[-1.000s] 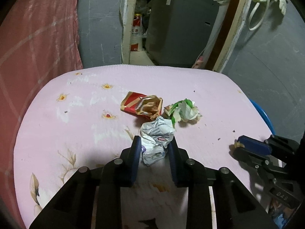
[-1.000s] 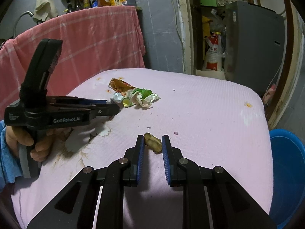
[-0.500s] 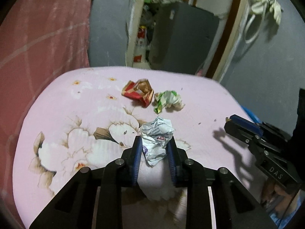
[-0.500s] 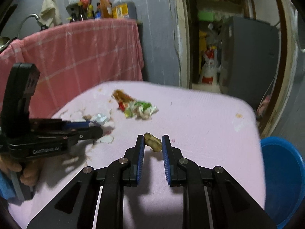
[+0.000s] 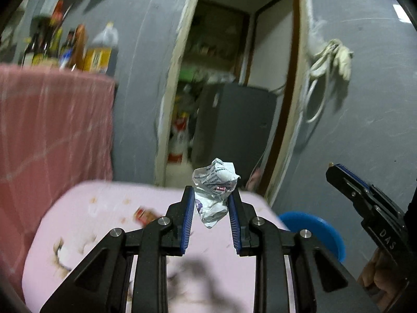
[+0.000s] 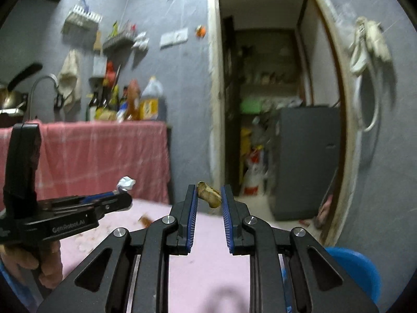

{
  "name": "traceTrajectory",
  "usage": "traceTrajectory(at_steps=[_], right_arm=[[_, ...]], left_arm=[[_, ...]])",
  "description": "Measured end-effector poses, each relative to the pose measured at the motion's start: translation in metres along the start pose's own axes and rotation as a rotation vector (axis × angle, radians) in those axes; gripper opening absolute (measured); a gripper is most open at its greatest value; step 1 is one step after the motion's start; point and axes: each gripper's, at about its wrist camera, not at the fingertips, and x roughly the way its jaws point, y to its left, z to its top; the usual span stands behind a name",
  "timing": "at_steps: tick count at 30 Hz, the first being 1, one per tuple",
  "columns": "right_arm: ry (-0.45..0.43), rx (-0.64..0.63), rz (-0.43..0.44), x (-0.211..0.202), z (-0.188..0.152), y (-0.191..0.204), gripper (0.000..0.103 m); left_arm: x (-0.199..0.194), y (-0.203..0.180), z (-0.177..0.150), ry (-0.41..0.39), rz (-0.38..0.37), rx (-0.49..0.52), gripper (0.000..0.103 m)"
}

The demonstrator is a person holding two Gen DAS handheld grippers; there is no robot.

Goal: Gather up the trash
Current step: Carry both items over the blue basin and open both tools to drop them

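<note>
Pink-clothed table [image 5: 86, 224] lies below both sets of jaws. Left gripper [image 5: 211, 203]: jaws clamped on a crumpled white wrapper [image 5: 215, 190] that juts beyond their tips. Right gripper [image 6: 208, 198]: jaws clamped on a brown scrap [image 6: 209, 197] at their tips; blue bin [image 6: 357, 268] lower right.

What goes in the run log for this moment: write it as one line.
left gripper: shut on wrapper | right gripper: shut on scrap | both clear of table | bin at right | red wrapper left
</note>
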Motion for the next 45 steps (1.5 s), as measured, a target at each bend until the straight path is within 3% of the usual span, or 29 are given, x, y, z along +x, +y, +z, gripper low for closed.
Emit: traceTrajectory(at_steps=[5,10,15,23,31,39,41,45], right_arm=[[-0.07,0.016,-0.089,-0.026,0.014,-0.027,0.017],[-0.092,0.041,-0.174,-0.046,0.017,-0.059,0.017],[-0.07,0.114,-0.238,-0.055,0.01,-0.096,0.017],[0.03,0.272,-0.297,-0.055,-0.019,-0.152,0.017],[0.144,0.373,-0.321,-0.042,-0.046,-0.179,0.018],[0.233,0.428,-0.335,-0.033,-0.061,-0.189,0.019],[0.242,0.433,-0.335,-0.032,-0.062,-0.19,0.028],[0.246,0.435,-0.339,-0.031,-0.062,-0.191,0.029]], left_arm=[[0.001,-0.043,0.012,-0.068,-0.057,0.055,0.022],[0.02,-0.074,0.018,-0.053,-0.129,0.066,0.022],[0.05,-0.111,0.017,0.017,-0.223,0.064,0.022],[0.104,-0.15,-0.001,0.175,-0.298,0.034,0.022],[0.15,-0.164,-0.025,0.331,-0.294,0.005,0.022],[0.172,-0.16,-0.045,0.411,-0.302,-0.039,0.025],[0.175,-0.16,-0.048,0.425,-0.307,-0.042,0.027],[0.176,-0.156,-0.049,0.435,-0.314,-0.058,0.033]])
